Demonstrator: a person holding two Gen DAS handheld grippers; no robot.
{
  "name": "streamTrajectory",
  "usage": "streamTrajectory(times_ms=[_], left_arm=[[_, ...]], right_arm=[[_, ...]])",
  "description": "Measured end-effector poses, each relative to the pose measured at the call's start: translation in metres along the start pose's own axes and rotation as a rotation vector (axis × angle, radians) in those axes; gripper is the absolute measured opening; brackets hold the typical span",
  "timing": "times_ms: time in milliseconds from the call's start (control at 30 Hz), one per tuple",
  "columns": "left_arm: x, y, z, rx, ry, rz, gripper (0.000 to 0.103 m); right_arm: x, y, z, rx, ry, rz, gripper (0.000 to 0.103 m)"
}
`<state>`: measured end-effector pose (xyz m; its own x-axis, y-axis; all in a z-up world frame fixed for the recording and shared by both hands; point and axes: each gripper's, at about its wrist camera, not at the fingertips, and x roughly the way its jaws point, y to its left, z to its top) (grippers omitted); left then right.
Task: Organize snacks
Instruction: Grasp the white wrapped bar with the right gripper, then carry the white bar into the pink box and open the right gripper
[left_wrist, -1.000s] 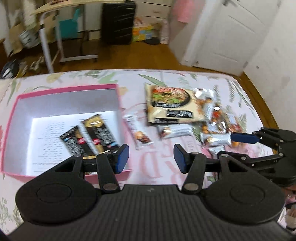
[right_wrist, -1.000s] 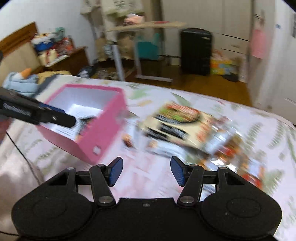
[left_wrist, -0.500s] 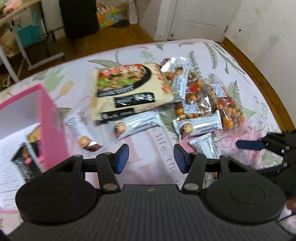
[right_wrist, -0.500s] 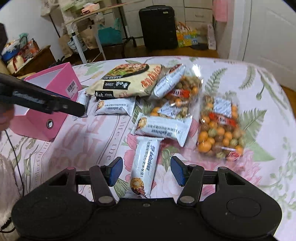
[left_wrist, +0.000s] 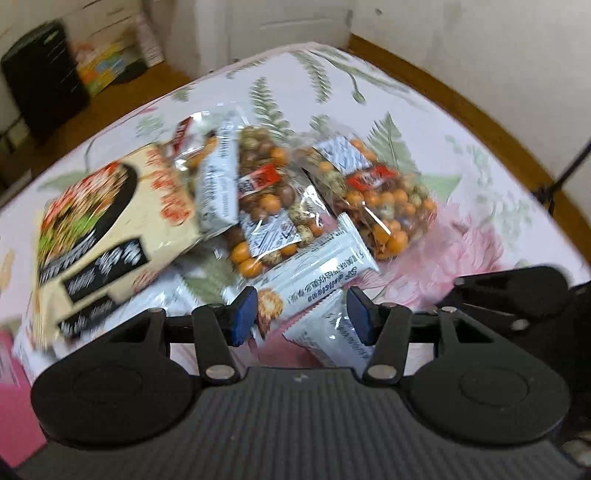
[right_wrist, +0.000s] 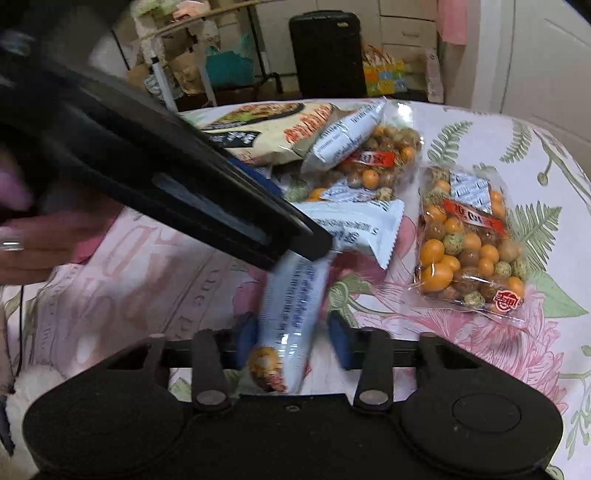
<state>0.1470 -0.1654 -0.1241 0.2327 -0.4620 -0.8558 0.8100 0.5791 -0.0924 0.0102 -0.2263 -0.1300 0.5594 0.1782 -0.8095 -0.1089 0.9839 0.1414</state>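
Note:
Snacks lie on a floral sheet. In the left wrist view my left gripper is open, its jaws on either side of a white snack bar; another white bar lies just below. In the right wrist view my right gripper is open around the lower end of a white bar, blue pads close to its sides. The left gripper's body crosses the view from the left. Two clear bags of coated nuts and a large noodle pack lie beyond.
A corner of the pink box shows at the lower left of the left wrist view. The bed's wooden edge runs along the right. A black suitcase and a folding table stand on the floor behind. A hand holds the left gripper.
Both grippers have moved in closer to the white bars. The left one swung right, away from the pink box. The right gripper's jaws have narrowed around its bar.

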Motion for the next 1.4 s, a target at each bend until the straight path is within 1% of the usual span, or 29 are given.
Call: streamTrajectory(times_ms=[67,167,233,300,367,400,433,500,567,600,733,767,867,933,1100,1233,1400], left_arm=[[0.007,-0.006,0.002,0.056,0.0,0.015,0.057],[0.012,-0.016,0.008,0.128,-0.001,0.029,0.058],[0.019,-0.022,0.01,0.164,0.013,0.047,0.059],[0.026,-0.027,0.012,0.179,0.019,0.074,0.06],[0.031,-0.03,0.013,0.198,0.016,0.116,0.059],[0.031,-0.028,0.013,0.195,0.02,0.119,0.058],[0.032,-0.025,0.014,0.172,0.035,0.101,0.048],[0.031,-0.016,0.017,0.083,0.069,0.057,0.043],[0.024,-0.009,0.016,0.03,0.069,0.043,0.038],[0.019,-0.005,0.015,0.001,0.068,0.038,0.036],[-0.004,0.011,0.009,-0.142,0.077,-0.012,0.035],[-0.009,0.014,0.006,-0.165,0.077,-0.014,0.035],[-0.026,0.018,-0.003,-0.204,0.076,0.003,0.035],[-0.037,0.022,-0.01,-0.234,0.088,-0.002,0.035],[-0.062,0.031,-0.029,-0.312,0.11,-0.018,0.035],[-0.086,0.038,-0.05,-0.364,0.132,-0.031,0.035],[-0.122,0.051,-0.079,-0.422,0.13,-0.003,0.035]], right_arm=[[-0.004,-0.001,0.0,0.003,0.007,0.002,0.033],[-0.008,-0.005,-0.001,0.023,0.025,0.011,0.031],[-0.009,-0.007,-0.002,0.035,0.038,0.013,0.031],[-0.009,-0.007,-0.003,0.029,0.054,0.01,0.032],[-0.009,-0.009,-0.004,0.035,0.064,0.015,0.032],[-0.009,-0.011,-0.004,0.045,0.066,0.02,0.032],[-0.01,-0.012,-0.004,0.054,0.067,0.024,0.03],[-0.013,-0.014,-0.005,0.062,0.065,0.033,0.028],[-0.017,-0.014,-0.007,0.083,0.068,0.039,0.028],[-0.019,-0.016,-0.008,0.096,0.071,0.044,0.028],[-0.026,-0.017,-0.01,0.136,0.08,0.032,0.028],[-0.028,-0.017,-0.01,0.143,0.083,0.028,0.028],[-0.032,-0.018,-0.008,0.172,0.095,0.037,0.028],[-0.035,-0.015,-0.006,0.179,0.101,0.034,0.028],[-0.041,-0.001,0.003,0.147,0.116,0.047,0.028],[-0.052,0.016,0.016,0.112,0.114,0.085,0.028],[-0.068,0.045,0.036,0.032,0.089,0.155,0.028]])
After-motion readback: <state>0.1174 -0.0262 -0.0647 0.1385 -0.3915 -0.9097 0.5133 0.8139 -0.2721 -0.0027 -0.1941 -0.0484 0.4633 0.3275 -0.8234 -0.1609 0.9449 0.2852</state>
